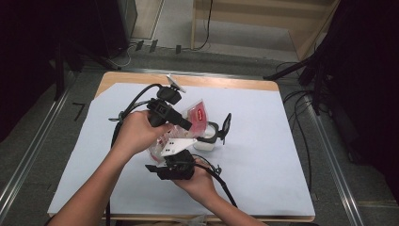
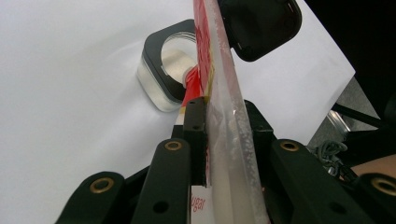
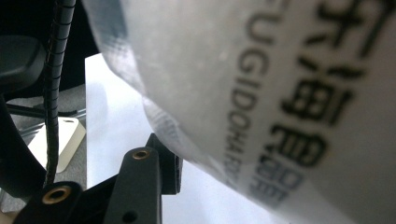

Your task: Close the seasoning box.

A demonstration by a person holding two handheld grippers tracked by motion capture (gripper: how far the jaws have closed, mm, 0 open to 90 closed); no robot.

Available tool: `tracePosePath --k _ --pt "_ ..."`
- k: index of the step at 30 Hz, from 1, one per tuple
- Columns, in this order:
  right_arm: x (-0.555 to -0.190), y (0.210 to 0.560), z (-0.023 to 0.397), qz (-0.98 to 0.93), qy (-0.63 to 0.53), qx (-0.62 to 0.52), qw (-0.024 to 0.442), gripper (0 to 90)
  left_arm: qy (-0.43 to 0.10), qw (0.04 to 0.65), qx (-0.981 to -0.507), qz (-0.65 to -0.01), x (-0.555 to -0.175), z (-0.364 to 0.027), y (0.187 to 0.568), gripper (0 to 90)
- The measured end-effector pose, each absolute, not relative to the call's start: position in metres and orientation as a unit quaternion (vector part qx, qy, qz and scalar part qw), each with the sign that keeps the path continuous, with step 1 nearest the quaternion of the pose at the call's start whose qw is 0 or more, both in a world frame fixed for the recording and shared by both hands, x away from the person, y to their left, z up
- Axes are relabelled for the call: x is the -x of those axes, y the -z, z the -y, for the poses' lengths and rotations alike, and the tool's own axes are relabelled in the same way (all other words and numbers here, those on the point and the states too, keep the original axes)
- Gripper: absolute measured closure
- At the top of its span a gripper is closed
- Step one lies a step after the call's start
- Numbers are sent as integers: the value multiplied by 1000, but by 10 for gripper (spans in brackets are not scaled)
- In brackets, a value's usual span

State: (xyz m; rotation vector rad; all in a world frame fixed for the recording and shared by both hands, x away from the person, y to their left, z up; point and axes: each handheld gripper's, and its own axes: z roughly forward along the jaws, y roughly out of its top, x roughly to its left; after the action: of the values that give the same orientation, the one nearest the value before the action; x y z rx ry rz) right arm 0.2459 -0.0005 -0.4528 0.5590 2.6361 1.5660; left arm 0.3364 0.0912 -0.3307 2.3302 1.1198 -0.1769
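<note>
Clear plastic sugar bag [image 2: 224, 116], pinched edge-on by the left gripper [image 2: 219, 135] directly above the open jar [image 2: 170, 70], should be tilted slowly; right gripper [image 3: 154, 163] fingers stand part open beneath it, grip not discernible.

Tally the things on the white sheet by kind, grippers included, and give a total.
Grippers: 2, left gripper and right gripper
Sugar bags: 1, sugar bag, clamped by the left gripper
Clear containers with a hinged black lid: 1, container
Total: 4
</note>
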Motion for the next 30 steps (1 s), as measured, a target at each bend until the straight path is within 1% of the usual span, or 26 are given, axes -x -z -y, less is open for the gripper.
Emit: tracePosePath --k 5,10,18,23,30 --pt "-245 456 0 -849 -499 -171 19 587 62 274 -867 -411 -335 -91 333 773" --pt "-244 460 0 -856 -489 -169 24 586 72 275 -868 -408 -336 -92 337 773" --pt "-246 463 1 -855 -487 -177 16 595 74 276 -869 -405 -338 -92 339 780" --pt "-246 466 0 -860 -480 -170 24 597 71 275 -870 -402 -336 -94 341 792" --pt "-246 467 0 -862 -476 -172 22 610 73 286 -868 -400 -336 -99 344 800"
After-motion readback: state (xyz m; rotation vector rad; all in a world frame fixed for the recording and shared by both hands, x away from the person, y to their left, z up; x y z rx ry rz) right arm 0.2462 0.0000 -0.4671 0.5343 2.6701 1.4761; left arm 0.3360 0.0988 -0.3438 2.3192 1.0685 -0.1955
